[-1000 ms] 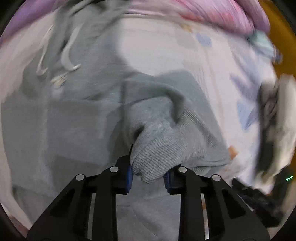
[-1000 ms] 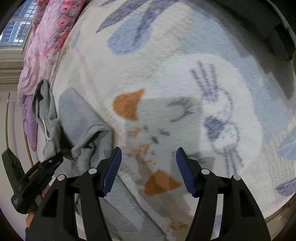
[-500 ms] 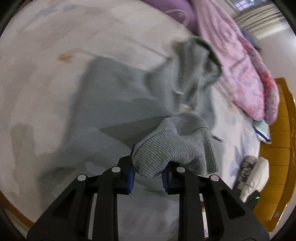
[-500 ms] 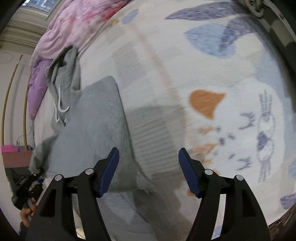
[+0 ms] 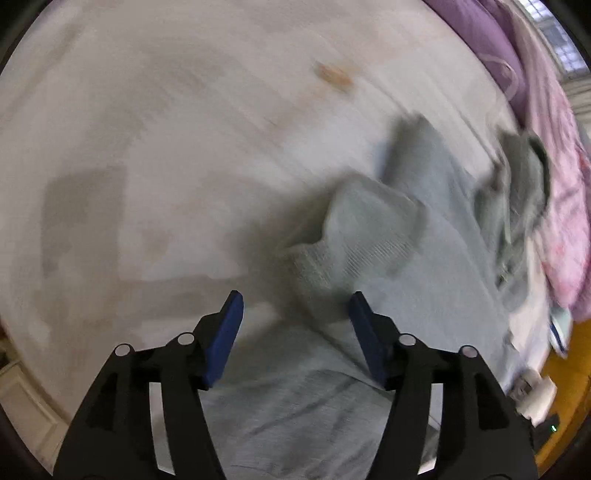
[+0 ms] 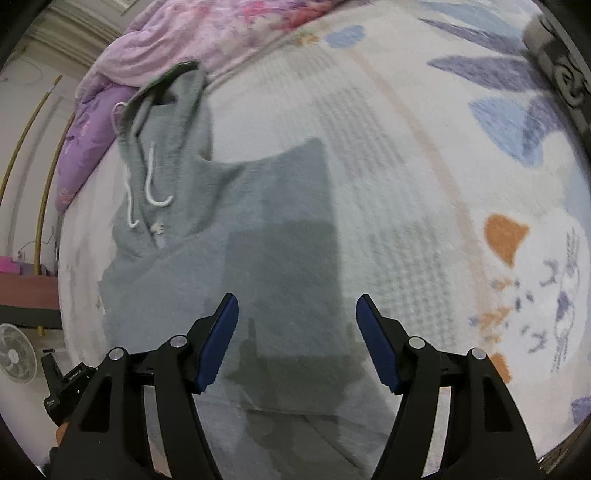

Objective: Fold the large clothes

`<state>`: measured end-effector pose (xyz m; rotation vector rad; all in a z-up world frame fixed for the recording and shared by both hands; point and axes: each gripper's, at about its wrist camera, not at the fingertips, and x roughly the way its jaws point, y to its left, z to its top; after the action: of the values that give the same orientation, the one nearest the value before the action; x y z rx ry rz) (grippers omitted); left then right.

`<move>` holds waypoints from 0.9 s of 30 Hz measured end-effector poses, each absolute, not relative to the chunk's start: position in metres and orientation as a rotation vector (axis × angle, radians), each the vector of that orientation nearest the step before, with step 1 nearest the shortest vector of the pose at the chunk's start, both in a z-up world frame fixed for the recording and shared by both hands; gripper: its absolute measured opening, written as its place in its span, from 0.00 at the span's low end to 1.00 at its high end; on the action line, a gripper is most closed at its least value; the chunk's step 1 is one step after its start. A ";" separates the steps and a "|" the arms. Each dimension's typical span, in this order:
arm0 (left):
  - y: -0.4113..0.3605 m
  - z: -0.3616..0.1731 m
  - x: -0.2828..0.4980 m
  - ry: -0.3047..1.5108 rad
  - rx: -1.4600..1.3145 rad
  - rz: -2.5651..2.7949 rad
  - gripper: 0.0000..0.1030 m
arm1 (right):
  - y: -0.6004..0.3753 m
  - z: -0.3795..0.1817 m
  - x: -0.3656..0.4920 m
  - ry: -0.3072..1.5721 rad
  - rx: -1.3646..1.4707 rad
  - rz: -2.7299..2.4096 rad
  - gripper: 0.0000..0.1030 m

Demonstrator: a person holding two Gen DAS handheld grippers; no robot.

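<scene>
Left gripper [image 5: 293, 314] pointing down over the bed, blue pads apart and opening right now, with nothing pinched between them; the ribbed cuff [image 5: 317, 262] of the grey hoodie [image 5: 436, 295] lies just beyond the tips, lower than the pads and clear of them, though the blur makes its edges hard to read. That sleeve is folded in over the hoodie's body, which runs from under the gripper away to the right. Over on the other side, the right gripper [image 6: 297, 317] hangs above the same hoodie [image 6: 236, 236], jaws wide and nothing in them, its shadow falling on the grey cloth below. Further out, the hood [image 6: 166, 107] lies with its white drawstrings [image 6: 151, 177] trailing down the chest. All of it rests on a pale bedspread [image 6: 424, 166] printed with blue leaves and orange shapes. Beyond the hood, a pink floral quilt [image 6: 229, 33] is bunched along the far edge, a purple pillow [image 6: 85, 147] beside it. Far left in the right view, a white fan [image 6: 14, 352] stands on the floor.
</scene>
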<state>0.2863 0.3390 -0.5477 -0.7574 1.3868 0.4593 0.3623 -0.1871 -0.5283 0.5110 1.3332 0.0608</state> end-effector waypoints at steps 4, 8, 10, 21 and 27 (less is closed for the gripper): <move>0.348 -0.525 0.291 1.321 -0.737 0.407 0.59 | -0.168 -0.531 0.374 1.330 0.467 0.131 0.37; 0.322 -0.526 0.319 1.346 -0.682 0.270 0.59 | -0.171 -0.564 0.388 1.397 0.418 0.067 0.27; 0.306 -0.540 0.337 1.390 -0.635 0.240 0.65 | -0.184 -0.583 0.391 1.432 0.452 0.036 0.26; 0.254 -0.519 0.430 1.332 -0.589 0.096 0.72 | -0.177 -0.542 0.455 1.383 0.587 0.104 0.45; 0.214 -0.541 0.533 1.362 -0.597 -0.001 0.72 | -0.130 -0.545 0.544 1.340 0.672 0.177 0.48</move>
<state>0.5329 0.2136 -0.5406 -0.5971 1.3625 -0.0007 0.5442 -0.1300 -0.5445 0.6720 1.3401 0.1773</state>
